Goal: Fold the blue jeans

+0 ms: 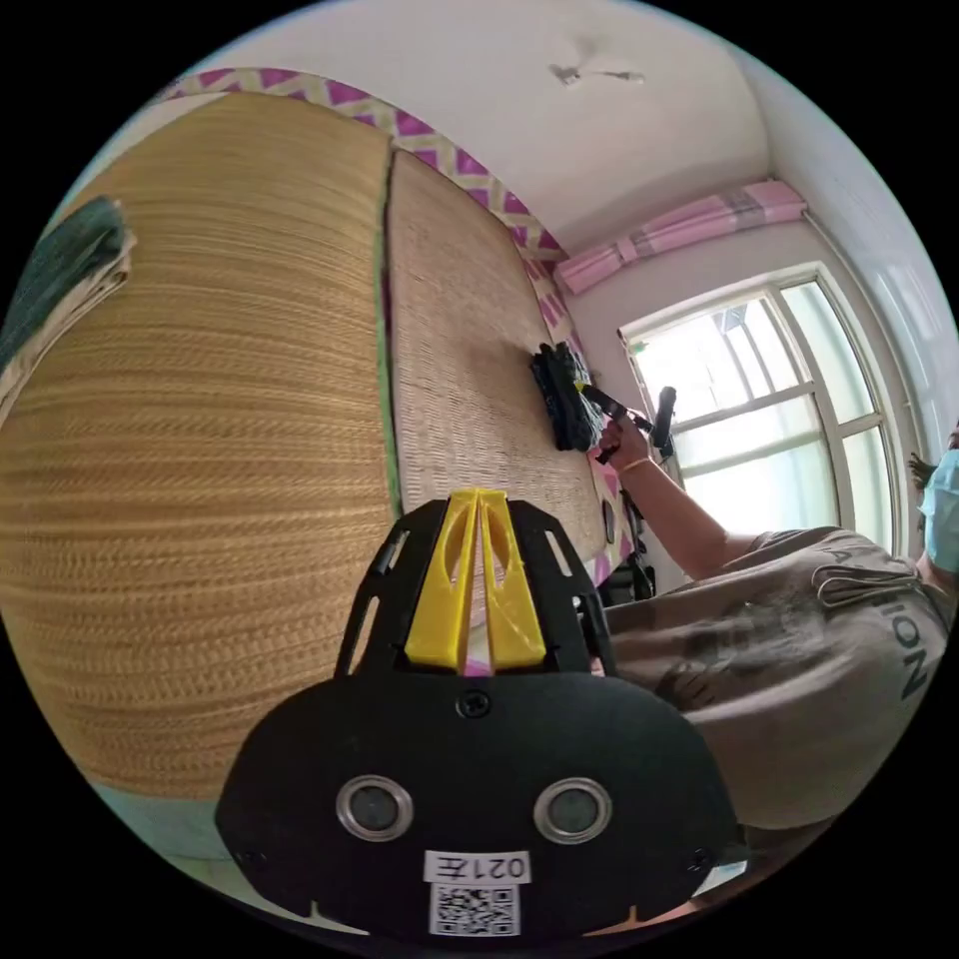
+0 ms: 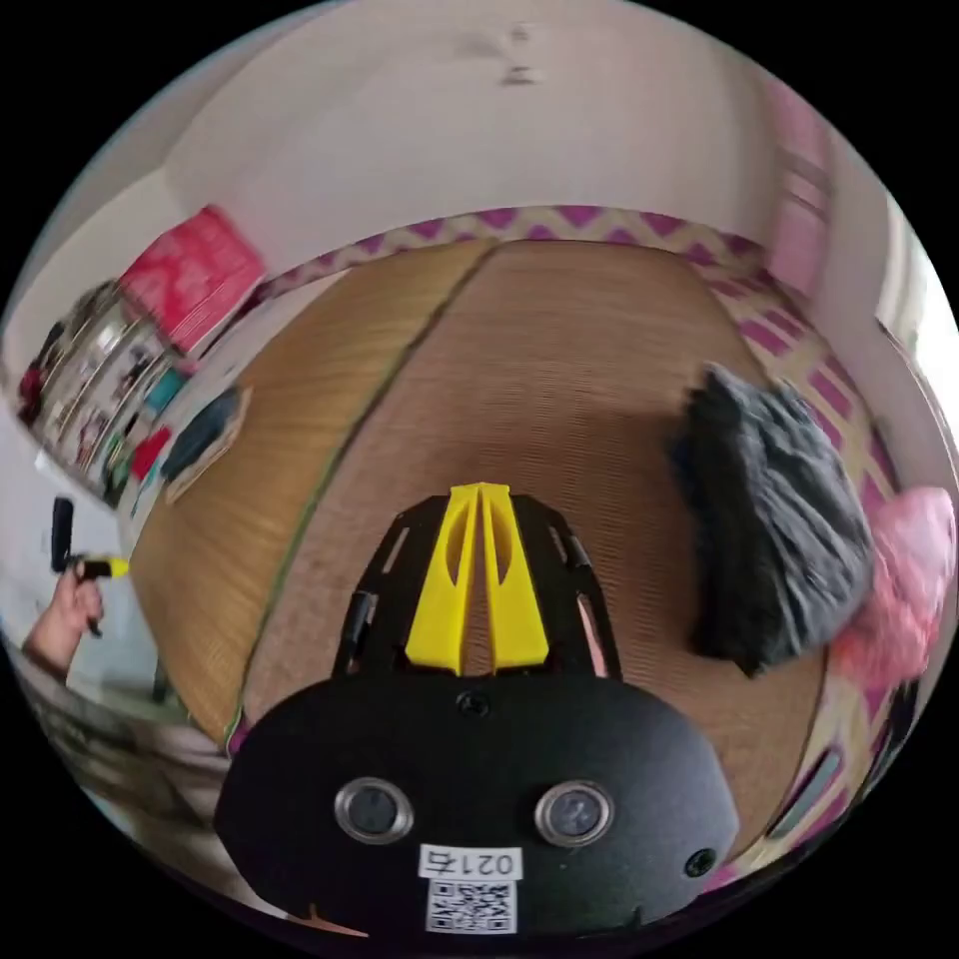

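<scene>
Two grippers: left gripper [image 1: 478, 496] and right gripper [image 2: 479, 491], jaws pressed together, nothing between them.
Jeans: dark bundle [image 2: 774, 534] on woven mat [image 2: 559, 400], near its edge.
Folded cloth [image 1: 60, 280]: far side of mat.

A bed [image 2: 559, 330] is covered by two woven straw mats laid side by side. A dark bunched garment [image 2: 774, 529] is seen lying on one mat near the patterned edge, and a folded pile [image 1: 60, 280] on the other.
</scene>
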The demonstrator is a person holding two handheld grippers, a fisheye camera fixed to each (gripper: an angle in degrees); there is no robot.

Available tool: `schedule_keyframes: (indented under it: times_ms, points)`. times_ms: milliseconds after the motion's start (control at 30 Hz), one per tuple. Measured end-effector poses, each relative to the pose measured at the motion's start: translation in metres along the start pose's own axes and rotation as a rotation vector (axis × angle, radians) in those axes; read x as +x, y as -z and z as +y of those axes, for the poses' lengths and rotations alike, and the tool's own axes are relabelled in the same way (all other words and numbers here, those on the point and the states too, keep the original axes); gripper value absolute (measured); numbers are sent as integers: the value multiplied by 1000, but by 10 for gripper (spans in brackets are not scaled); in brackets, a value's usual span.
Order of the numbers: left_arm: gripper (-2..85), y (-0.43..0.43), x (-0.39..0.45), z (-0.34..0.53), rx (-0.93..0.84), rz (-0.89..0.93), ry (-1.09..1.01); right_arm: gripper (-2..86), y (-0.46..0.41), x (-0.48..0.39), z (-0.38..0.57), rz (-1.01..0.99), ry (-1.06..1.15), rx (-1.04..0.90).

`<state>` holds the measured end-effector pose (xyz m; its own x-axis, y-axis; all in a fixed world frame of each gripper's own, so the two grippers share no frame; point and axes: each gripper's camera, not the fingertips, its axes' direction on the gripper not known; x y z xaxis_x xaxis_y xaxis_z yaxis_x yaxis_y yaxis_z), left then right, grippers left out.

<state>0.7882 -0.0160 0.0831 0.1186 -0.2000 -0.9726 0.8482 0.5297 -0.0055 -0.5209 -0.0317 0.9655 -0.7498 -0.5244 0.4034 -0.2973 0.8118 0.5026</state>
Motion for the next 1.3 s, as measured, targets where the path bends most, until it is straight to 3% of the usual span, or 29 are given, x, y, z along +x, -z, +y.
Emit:
schedule_keyframes:
  times_ms: [100,200,433,633,833,1100,1167,1300]
  points:
    - [-10,18,-59,44,35,45,56,5,-8,-128,-57,-246,241,-65]
    - [-10,33,-117,84,47,93,116,24,-20,-254,-112,-324,463,-137]
    - [-9,80,-207,168,29,10,174,70,-34,-504,-235,-309,935,-79]
    - [-9,104,-280,248,85,10,291,76,-52,-652,-299,-215,1237,-88]
    - [-9,89,-334,316,198,80,435,123,-68,-733,-349,-152,1319,-122]
    - [-9,45,-385,360,242,143,515,116,-66,-756,-367,10,1484,-134]
    - [-9,36,-396,362,245,153,522,99,-59,-753,-376,1,1458,-136]
    - [-9,20,-413,354,250,182,506,49,-38,-729,-439,-176,1085,-293]
